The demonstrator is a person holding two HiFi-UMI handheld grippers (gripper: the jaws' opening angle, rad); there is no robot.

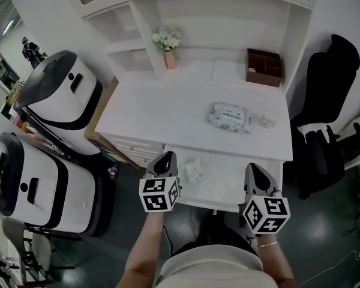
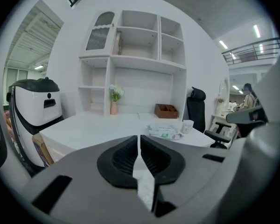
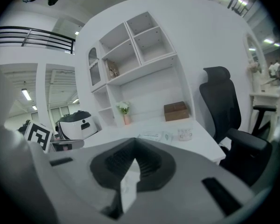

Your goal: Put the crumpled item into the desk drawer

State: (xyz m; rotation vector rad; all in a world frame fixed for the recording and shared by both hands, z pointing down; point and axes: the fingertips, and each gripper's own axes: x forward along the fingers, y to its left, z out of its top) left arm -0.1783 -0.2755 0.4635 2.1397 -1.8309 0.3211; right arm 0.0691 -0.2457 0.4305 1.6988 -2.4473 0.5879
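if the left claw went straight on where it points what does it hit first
Probably the bare desk top, just left of the pack of wipes, though depth is unclear.

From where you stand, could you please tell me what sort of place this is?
Probably a study corner set up inside a large hall: a white desk under shelves, a black office chair beside it, and strip lights with a balcony railing beyond.

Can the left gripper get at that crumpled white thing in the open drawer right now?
Probably yes. The crumpled item lies uncovered in the open drawer, just beside the left gripper, with nothing between them. Its jaws are shut, so they would need to open first.
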